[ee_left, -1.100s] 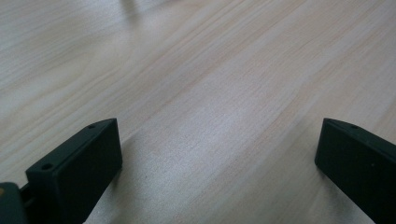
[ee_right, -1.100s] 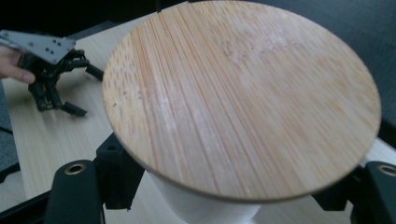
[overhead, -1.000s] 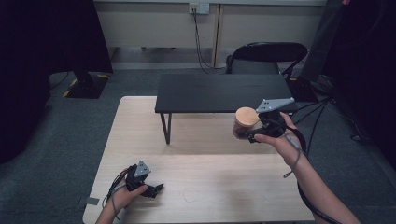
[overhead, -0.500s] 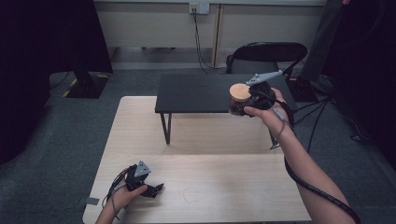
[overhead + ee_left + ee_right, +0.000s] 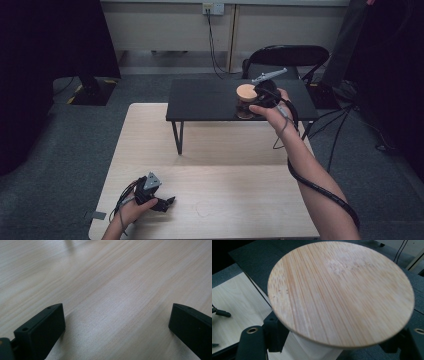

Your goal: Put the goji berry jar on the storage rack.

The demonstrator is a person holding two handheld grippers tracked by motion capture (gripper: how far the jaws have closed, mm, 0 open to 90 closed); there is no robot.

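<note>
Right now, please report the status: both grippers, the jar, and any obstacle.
Right gripper shut on jar, over black shelf. Left gripper open, on table. Jar lid on. Nothing in the way.

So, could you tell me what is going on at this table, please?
A person works with two handheld grippers. The right gripper is shut on a jar with a round wooden lid, holding it over the black raised shelf. The left gripper rests open on the light wooden table, holding nothing.
</note>
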